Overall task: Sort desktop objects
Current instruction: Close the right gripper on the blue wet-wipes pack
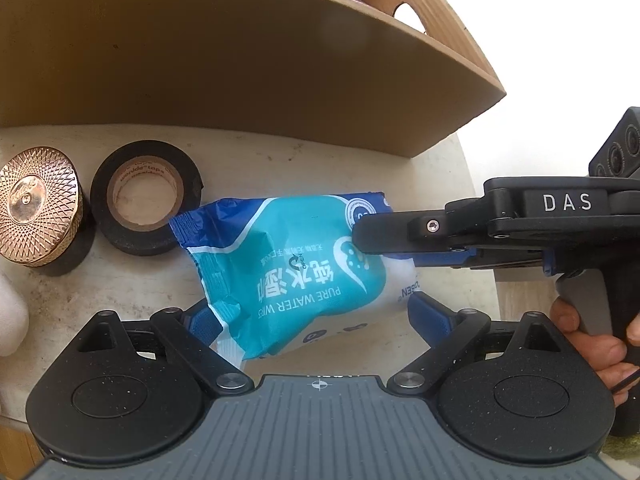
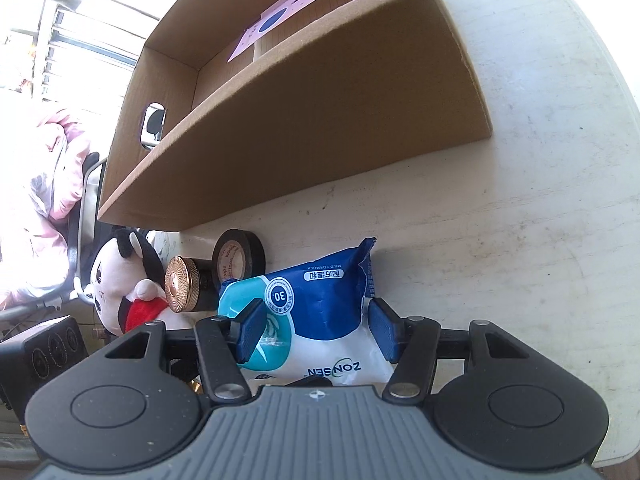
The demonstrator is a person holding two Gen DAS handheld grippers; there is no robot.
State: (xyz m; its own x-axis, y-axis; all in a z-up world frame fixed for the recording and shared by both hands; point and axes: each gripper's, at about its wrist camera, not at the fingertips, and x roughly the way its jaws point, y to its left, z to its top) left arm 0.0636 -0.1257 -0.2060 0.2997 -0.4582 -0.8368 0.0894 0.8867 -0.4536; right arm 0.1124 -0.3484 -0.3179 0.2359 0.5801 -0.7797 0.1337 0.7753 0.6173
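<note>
While you straddle the wipes pack [image 1: 296,276] with both tools, it lies flat on the white table [image 2: 520,208], just in front of the cardboard box [image 1: 224,60]. Your left gripper [image 1: 312,320] has its jaws spread wide; the pack sits between the blue pads [image 1: 430,314], left pad touching or overlapped by the crumpled edge, right pad close to the white end, contact there unclear. No squeeze visible. Your right gripper [image 2: 316,330] comes in from the side across the pack's blue end; jaws roughly half spread, pack between them. In the right wrist view its left pad [image 2: 250,328] rests against the teal label; the other pad sits at the pack's edge and I cannot tell if it presses. In the left wrist view one right finger [image 1: 384,236] lies over the pack's top corner. Your hand [image 1: 588,340] grips that tool's handle. Black tape roll [image 1: 146,202] touches the pack's far corner; gold-lidded jar [image 1: 38,216] just beside the roll. Plush toy [image 2: 124,284] sits next to the jar at the table edge. Pink card [image 2: 296,4] lies inside the box.
</note>
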